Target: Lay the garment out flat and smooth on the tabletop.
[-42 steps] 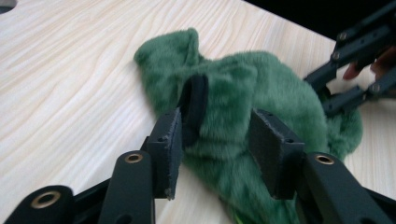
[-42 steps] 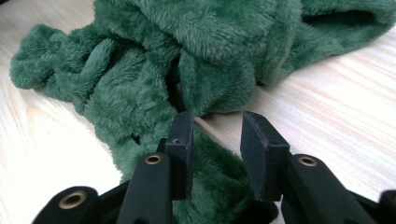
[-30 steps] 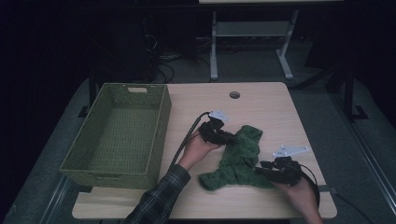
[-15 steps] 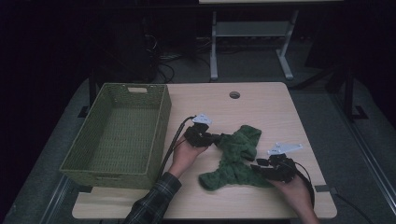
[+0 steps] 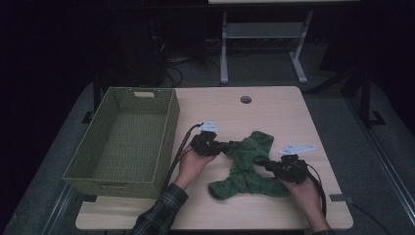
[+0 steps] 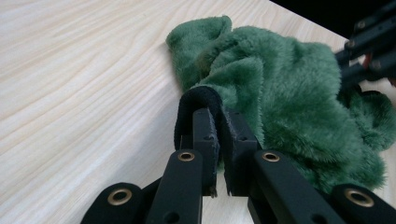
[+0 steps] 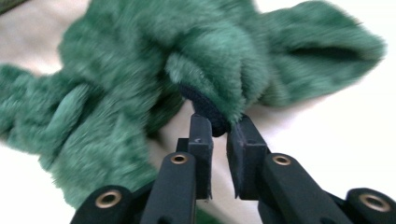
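Green fleece garment [image 5: 247,166] crumpled on desk [image 5: 274,112], right of centre. Left gripper [image 5: 221,146] clamped on its dark edge trim at left end. Right gripper [image 5: 268,165], jaws just closing, pinches trim at right side. Garment stretches between both (long axis roughly left-right). Basket [image 5: 125,142] lies left, beyond left gripper, so left hand nearer for probable carry across.
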The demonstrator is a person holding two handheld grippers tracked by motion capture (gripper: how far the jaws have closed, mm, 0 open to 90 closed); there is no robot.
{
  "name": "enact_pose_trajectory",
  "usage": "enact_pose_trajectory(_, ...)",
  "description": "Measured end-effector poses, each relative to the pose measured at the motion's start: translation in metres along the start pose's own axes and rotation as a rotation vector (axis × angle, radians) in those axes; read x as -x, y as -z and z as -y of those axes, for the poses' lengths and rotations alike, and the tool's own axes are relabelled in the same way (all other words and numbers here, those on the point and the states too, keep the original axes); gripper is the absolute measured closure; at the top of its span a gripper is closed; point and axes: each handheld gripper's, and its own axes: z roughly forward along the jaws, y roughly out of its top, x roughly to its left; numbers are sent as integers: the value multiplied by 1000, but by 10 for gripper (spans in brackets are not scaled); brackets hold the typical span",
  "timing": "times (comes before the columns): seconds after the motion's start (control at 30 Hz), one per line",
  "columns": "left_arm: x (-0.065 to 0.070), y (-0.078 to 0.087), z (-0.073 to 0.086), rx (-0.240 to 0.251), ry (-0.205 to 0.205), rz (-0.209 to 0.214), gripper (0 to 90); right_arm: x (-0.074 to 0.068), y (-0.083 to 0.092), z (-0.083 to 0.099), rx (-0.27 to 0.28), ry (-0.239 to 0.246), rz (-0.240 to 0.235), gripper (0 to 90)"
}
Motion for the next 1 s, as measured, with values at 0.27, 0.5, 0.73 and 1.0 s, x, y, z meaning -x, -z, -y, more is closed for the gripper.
enact_pose_trajectory(0.27,2,21,4,16,8,-31,852,16,12,-24,68,33,29,826)
enact_pose_trajectory(0.5,2,30,18,-19,41,-66,859,32,0,-37,40,49,41,834)
enact_pose_trajectory(0.73,1,17,33,-99,67,-82,861,46,-33,-26,-64,24,26,850)
enact_pose_trajectory(1.0,1,9,37,-130,66,-84,826,49,-38,-21,-102,0,15,782)
